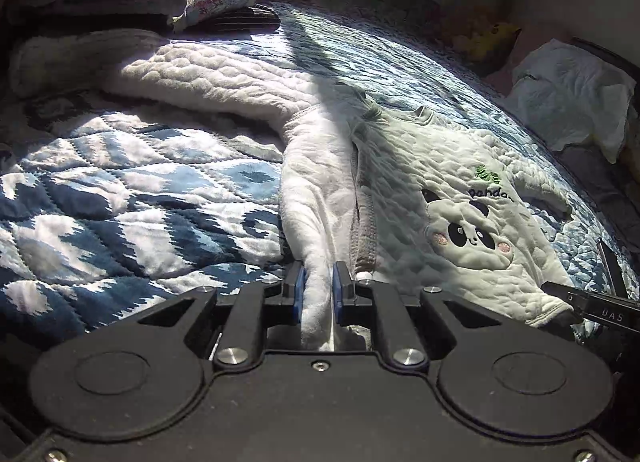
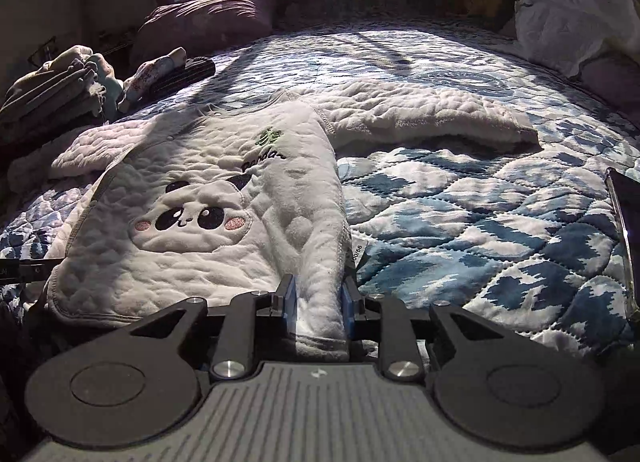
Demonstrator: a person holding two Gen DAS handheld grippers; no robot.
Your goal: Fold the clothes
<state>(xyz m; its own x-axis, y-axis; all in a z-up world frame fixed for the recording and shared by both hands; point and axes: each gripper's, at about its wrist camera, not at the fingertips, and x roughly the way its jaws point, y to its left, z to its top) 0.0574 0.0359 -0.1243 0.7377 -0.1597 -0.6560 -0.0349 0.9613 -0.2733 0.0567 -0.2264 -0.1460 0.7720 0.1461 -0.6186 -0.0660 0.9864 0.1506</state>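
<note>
Blue-and-white quilt covers the bed ahead of my tools; left tool and right tool each pinch the white panda top.

Both cams low over the bed, looking forward along each claw. Left claw and right claw views share the panda top, close ahead.
</note>
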